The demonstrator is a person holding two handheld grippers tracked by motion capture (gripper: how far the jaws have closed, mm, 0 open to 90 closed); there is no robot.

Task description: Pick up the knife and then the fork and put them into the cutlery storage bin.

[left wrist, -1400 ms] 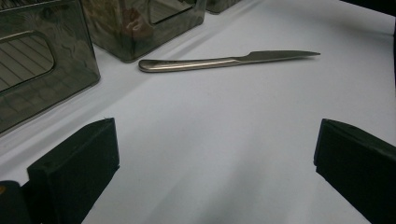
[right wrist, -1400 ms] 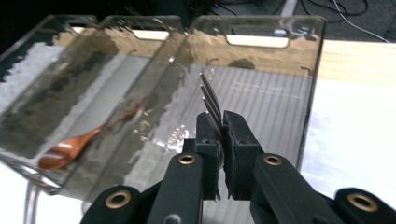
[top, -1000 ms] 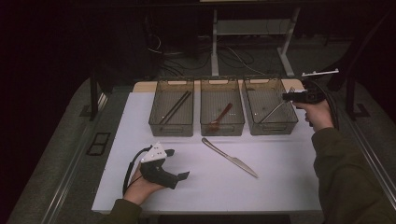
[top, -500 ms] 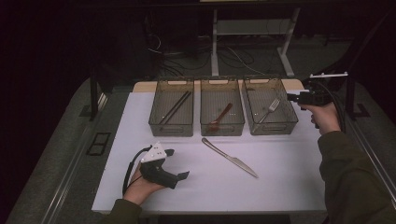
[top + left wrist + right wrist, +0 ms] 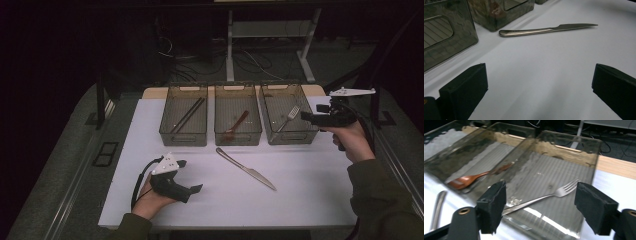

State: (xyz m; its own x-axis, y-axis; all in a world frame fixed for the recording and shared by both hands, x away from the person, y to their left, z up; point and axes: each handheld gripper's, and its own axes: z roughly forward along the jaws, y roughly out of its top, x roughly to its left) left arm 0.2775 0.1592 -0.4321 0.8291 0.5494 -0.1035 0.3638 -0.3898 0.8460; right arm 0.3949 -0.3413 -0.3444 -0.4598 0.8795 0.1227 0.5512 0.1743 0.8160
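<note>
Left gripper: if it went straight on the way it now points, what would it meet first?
Probably the knife: the open left gripper faces it across bare white tabletop, nothing between. Depth is unclear.

dark room, cables (image 5: pixel 250 57) on the floor behind the white table (image 5: pixel 300 200)

Silver fork (image 5: pixel 544 196) is lying flat and diagonal in the clear smoky bin (image 5: pixel 564 152), just ahead of the right gripper (image 5: pixel 540 206), tines pointing away from it, handle angling back between its spread, empty jaws.
</note>
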